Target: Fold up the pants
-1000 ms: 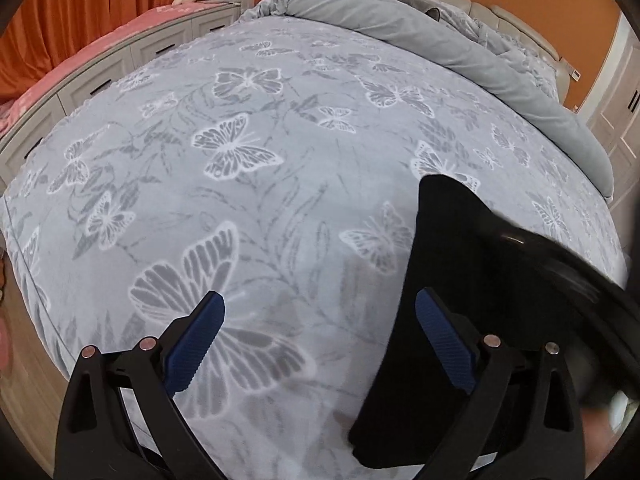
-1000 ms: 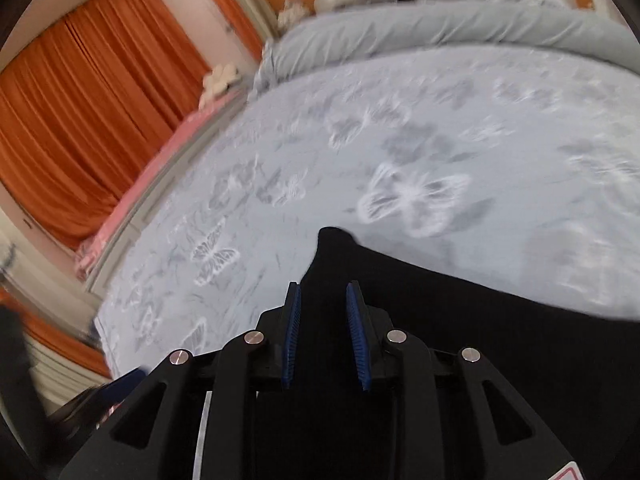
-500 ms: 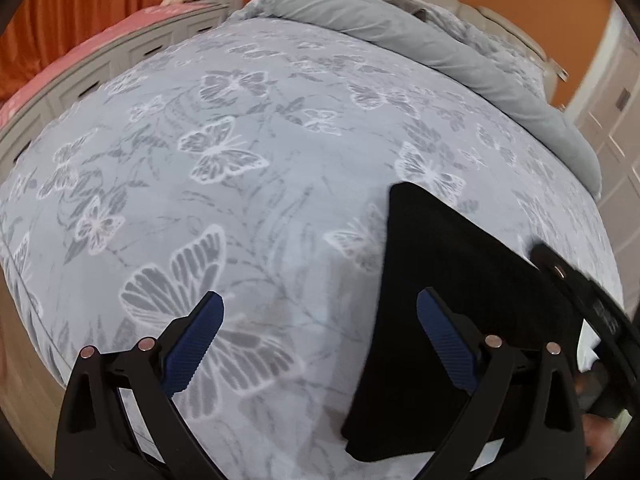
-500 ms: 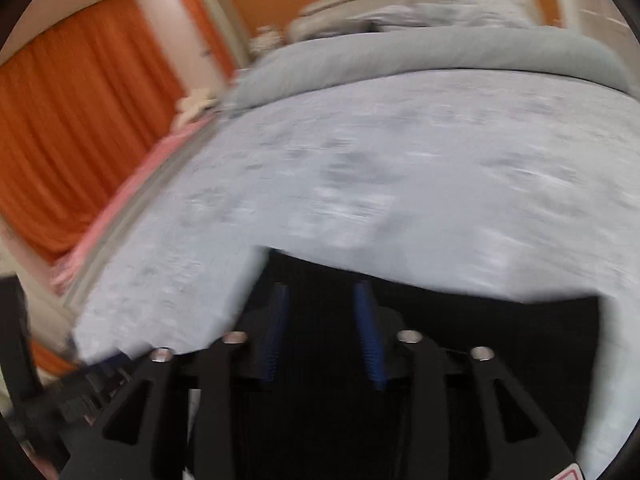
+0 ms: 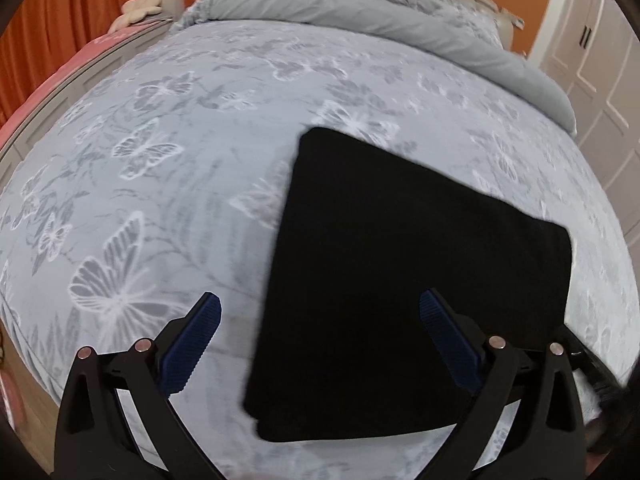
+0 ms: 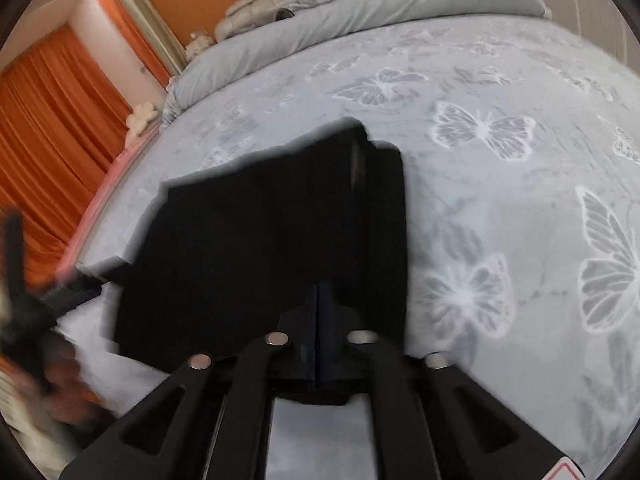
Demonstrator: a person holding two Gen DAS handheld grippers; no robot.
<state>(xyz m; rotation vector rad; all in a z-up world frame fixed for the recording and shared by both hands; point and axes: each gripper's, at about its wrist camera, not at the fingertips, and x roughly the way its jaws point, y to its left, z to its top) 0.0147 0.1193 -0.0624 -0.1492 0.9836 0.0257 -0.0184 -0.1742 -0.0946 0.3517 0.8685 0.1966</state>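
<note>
Item one, far left: I am looking at orange curtains along the wall, with a pink-topped ledge running beside the bed.

Item two, the bed: it is wearing a grey butterfly-print cover, with a plain grey duvet rolled up at the head end.

Item three, my left tool: it is hanging above the near edge of the bed with its blue pads spread wide and nothing between them. The left pad is sitting over bare cover, the right pad over black cloth.

Item four, the pants: they are lying flat on the bed as a dark, roughly square packet, already folded down small. In the left wrist view the packet is sitting ahead and to the right of the tool's centre line, its near left corner closest to me.

Item five, my right tool: its pads are pressed flat together, and I am seeing no cloth pinched between them. It is hovering over the packet's near right part, so this is the nearer hand. From here the packet's longer side is running away from the tool toward the head of the bed, with a loose layer lifting at the far edge.

Judgement: I am reading the fold as nearly done, with that raised flap possibly needing a press.
</note>
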